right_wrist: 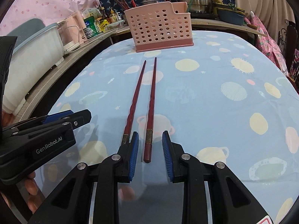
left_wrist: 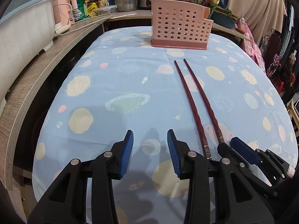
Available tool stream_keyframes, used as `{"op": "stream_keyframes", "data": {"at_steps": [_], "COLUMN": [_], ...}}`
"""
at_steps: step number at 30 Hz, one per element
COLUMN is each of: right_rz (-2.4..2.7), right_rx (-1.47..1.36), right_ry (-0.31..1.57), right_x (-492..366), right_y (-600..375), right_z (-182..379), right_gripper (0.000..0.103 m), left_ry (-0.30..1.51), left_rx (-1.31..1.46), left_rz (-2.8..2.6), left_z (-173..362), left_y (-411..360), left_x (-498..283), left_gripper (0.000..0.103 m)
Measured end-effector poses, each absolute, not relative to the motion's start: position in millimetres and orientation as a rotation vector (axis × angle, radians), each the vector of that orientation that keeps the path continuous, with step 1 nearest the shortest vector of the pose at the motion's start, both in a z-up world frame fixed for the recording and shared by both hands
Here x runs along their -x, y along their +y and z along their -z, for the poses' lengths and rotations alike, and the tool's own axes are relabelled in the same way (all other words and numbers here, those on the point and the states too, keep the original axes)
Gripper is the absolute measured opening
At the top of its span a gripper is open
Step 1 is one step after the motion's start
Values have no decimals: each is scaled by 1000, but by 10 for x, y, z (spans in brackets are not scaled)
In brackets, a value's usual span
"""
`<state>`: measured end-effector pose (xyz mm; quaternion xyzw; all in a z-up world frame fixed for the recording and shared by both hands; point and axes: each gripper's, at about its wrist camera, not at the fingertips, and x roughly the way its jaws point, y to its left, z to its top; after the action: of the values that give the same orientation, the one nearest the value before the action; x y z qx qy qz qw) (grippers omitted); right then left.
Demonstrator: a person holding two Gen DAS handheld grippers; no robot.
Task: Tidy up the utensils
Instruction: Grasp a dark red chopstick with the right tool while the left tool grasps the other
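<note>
Chopsticks (left_wrist: 194, 100), two dark red ones, lie side by side on the planet-print cloth (left_wrist: 115, 85). Left wrist view: my left gripper (left_wrist: 150, 149) stands released over bare cloth, the pair just right of its right finger, the pink perforated holder (left_wrist: 179, 25) well ahead. Right wrist view: my right gripper (right_wrist: 150, 149) is also released; one chopstick's (right_wrist: 149, 115) butt end lies between the pads untouched, the other (right_wrist: 133, 104) runs past the left finger's outer side.

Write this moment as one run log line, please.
left tool: open, empty | right tool: open around one chopstick | holder: upright
</note>
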<state>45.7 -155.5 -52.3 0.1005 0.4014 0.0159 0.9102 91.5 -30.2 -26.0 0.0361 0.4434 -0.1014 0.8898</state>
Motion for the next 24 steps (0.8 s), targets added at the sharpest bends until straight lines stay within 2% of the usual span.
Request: {"op": "stream_keyframes", "data": {"at_steps": [3, 8, 16, 18, 24], "right_rz": [-25, -3, 27, 42, 65], "right_rx": [-188, -146, -176, -190, -240], "right_ry": [824, 821, 817, 818, 818], "right_x": [-459, -447, -248, -173, -1], "right_y": [-1533, -1524, -1707, -1790, -1985], "right_z": [544, 549, 546, 540, 521], "right_gripper": [23, 7, 7, 7, 7], "left_ry": [927, 922, 924, 928, 945], "left_rx": [-74, -71, -67, -66, -63], "left_rz": [209, 213, 251, 264, 311], "left_z": [283, 267, 266, 275, 323], "left_y": [-297, -296, -412, -465, -661], "left_x": [-918, -910, -840, -813, -741], "left_gripper": [43, 47, 52, 58, 63]}}
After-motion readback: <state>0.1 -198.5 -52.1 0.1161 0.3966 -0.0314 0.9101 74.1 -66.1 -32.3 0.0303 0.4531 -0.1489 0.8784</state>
